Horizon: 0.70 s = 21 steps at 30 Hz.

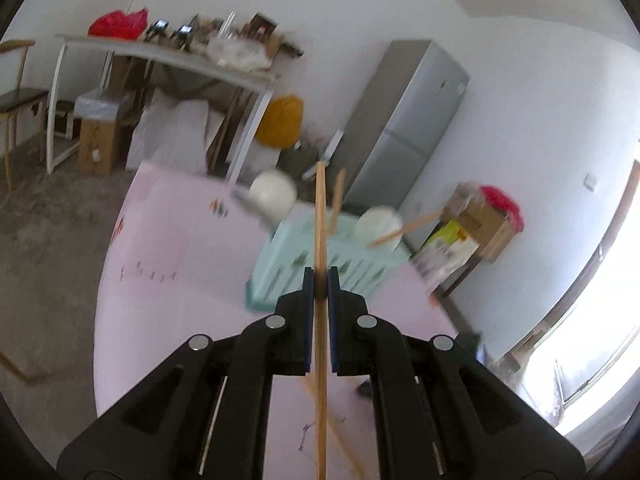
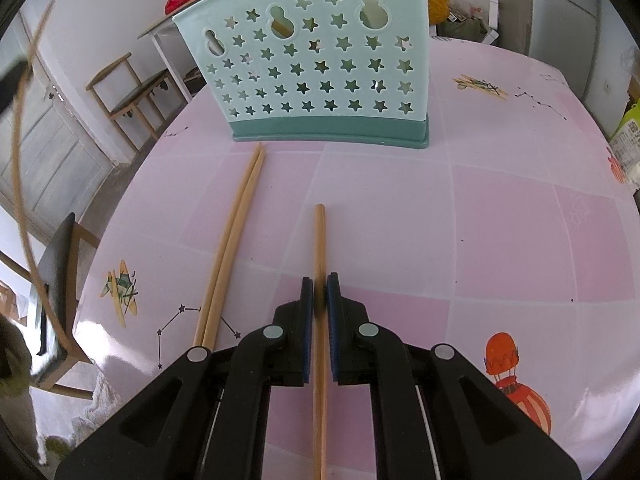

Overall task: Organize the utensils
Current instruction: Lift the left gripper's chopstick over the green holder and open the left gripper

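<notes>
Two grippers, left gripper [image 1: 319, 280] and right gripper [image 2: 319, 285], each clamp a slim wooden chopstick [image 1: 320, 216].

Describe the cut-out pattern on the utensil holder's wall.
Rows of star-shaped holes plus three gourd-shaped openings on the utensil holder; clearest in the right wrist view.

Chopsticks on table: three [image 2: 320, 248] [image 2: 224, 248] [image 2: 236, 248]
Utensil holders: one [image 2: 320, 60]
White spoons: two [image 1: 272, 196] [image 1: 378, 222]

Chopsticks [image 2: 228, 236]: pale matt wood. Holder [image 2: 320, 60] behind them: smooth perforated plastic. Bench [image 2: 480, 220] cover: glossy, printed. Tongs: matt black plastic.
</notes>
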{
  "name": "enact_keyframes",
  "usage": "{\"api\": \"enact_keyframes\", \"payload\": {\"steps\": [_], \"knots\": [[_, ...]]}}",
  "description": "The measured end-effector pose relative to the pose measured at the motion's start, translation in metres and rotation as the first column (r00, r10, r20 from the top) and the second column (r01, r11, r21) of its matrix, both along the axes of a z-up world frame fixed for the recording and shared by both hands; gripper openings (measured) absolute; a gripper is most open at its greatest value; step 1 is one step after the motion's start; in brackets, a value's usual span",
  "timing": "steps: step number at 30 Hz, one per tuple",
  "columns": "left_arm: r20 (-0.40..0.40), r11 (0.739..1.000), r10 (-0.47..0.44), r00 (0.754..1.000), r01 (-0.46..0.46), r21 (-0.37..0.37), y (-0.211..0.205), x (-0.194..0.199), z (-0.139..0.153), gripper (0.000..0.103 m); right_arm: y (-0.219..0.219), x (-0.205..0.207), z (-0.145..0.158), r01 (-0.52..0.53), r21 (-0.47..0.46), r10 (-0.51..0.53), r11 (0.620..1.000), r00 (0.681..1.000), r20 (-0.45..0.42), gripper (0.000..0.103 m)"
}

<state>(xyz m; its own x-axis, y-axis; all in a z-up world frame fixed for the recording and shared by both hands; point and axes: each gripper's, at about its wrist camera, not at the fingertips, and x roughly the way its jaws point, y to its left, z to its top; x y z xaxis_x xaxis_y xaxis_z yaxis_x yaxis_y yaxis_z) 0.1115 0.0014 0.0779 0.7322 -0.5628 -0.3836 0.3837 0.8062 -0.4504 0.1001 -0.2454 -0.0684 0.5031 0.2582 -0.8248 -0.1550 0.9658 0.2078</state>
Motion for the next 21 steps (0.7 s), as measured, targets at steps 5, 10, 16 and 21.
{"api": "enact_keyframes", "payload": {"steps": [5,10,16,21], "knots": [[0.097,0.999,-0.007,0.995,0.011,-0.036,-0.007,0.009,0.036,0.005,-0.002,-0.002,0.0,0.003,0.014,-0.003,1.0,1.0,0.01,0.006],[0.223,0.998,-0.002,0.975,0.014,-0.054,-0.025,0.025,0.077,0.005,-0.011,-0.002,0.007,0.016,0.066,-0.019,0.998,0.999,0.037,0.006],[0.353,0.996,0.037,0.935,-0.008,-0.083,-0.054,0.046,0.111,0.005,-0.021,-0.003,0.02,0.014,0.098,-0.021,0.995,0.997,0.075,0.006],[0.463,0.99,0.137,0.876,-0.142,-0.024,-0.096,0.073,0.109,0.005,-0.027,-0.001,0.024,0.01,0.126,-0.021,0.992,0.996,0.084,0.006]]}}
